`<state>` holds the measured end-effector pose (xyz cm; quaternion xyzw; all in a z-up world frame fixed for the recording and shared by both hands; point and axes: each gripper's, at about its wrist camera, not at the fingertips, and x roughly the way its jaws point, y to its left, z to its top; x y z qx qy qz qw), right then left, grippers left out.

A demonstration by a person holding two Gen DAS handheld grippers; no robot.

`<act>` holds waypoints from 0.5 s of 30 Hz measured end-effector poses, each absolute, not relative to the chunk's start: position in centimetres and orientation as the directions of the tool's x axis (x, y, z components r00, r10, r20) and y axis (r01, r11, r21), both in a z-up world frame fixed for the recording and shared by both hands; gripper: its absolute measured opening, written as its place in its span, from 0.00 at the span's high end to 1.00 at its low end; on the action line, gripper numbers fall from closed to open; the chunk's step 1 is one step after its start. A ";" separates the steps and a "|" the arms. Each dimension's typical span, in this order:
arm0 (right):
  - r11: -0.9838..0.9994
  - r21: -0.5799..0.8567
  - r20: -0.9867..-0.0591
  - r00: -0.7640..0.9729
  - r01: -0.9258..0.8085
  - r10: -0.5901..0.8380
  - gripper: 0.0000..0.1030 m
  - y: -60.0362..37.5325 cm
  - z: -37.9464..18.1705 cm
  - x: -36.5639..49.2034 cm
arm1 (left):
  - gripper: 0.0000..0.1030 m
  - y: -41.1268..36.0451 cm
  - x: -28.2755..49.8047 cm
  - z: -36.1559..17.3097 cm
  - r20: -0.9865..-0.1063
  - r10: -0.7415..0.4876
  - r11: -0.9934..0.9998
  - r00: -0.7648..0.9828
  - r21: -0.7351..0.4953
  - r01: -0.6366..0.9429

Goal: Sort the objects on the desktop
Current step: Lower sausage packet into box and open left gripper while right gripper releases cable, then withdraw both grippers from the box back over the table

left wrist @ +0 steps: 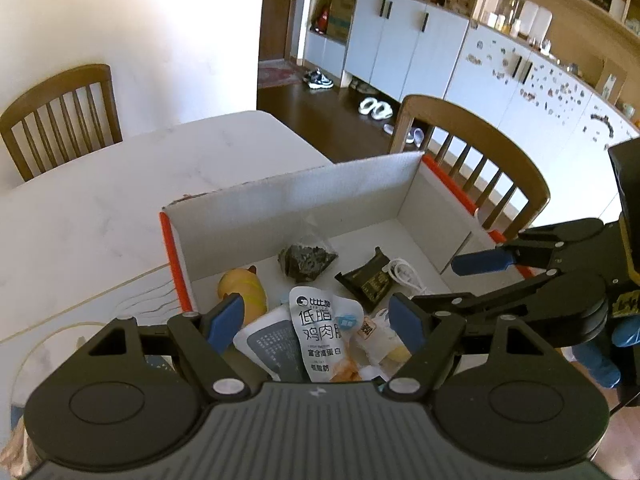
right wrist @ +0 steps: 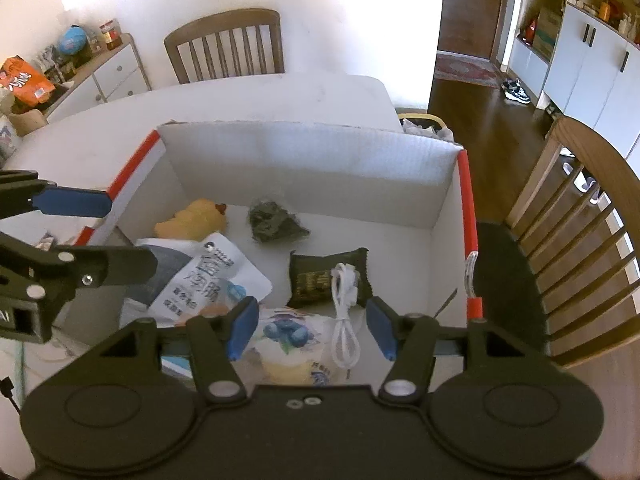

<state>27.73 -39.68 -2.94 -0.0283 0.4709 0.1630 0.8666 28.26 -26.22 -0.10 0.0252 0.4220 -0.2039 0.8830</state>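
Note:
A white cardboard box [left wrist: 304,188] [right wrist: 304,160] with red edges stands on the pale table. Inside lie a yellow duck toy [left wrist: 244,288] [right wrist: 192,220], a dark crumpled packet [left wrist: 306,262] [right wrist: 274,222], a dark green packet [left wrist: 366,284] [right wrist: 316,280], a white cable [left wrist: 404,274] [right wrist: 344,308] and a white printed pouch [left wrist: 318,332] [right wrist: 212,276]. My left gripper [left wrist: 314,320] hangs open over that pouch, holding nothing. My right gripper [right wrist: 312,328] is open above a blueberry-print packet [right wrist: 288,332] and the cable's loop, nothing between its pads. One of its blue fingers [left wrist: 484,260] shows over the box's right wall.
Wooden chairs stand at the table's far side [right wrist: 224,44] and close to the box's right [right wrist: 580,216] [left wrist: 468,148]. The table [left wrist: 120,184] stretches left of the box. A low cabinet with clutter [right wrist: 92,68] is at the far left; tall cupboards [left wrist: 404,40] line the back.

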 end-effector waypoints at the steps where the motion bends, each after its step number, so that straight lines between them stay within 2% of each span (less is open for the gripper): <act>1: 0.945 0.105 -0.823 0.507 -0.310 0.258 0.37 -39.6 -2.7 27.6 | 0.24 -25.9 28.0 0.1 -0.752 -0.342 0.917 0.563 -0.134 0.377; 10: 0.948 0.110 -0.808 0.528 -0.299 0.261 0.34 -38.7 -1.0 25.6 | 0.24 -23.6 25.5 1.7 -0.721 -0.352 0.918 0.597 -0.139 0.372; 15: 0.951 0.115 -0.800 0.542 -0.287 0.260 0.31 -37.5 -0.4 24.7 | 0.20 -21.8 24.5 2.4 -0.704 -0.365 0.914 0.609 -0.147 0.377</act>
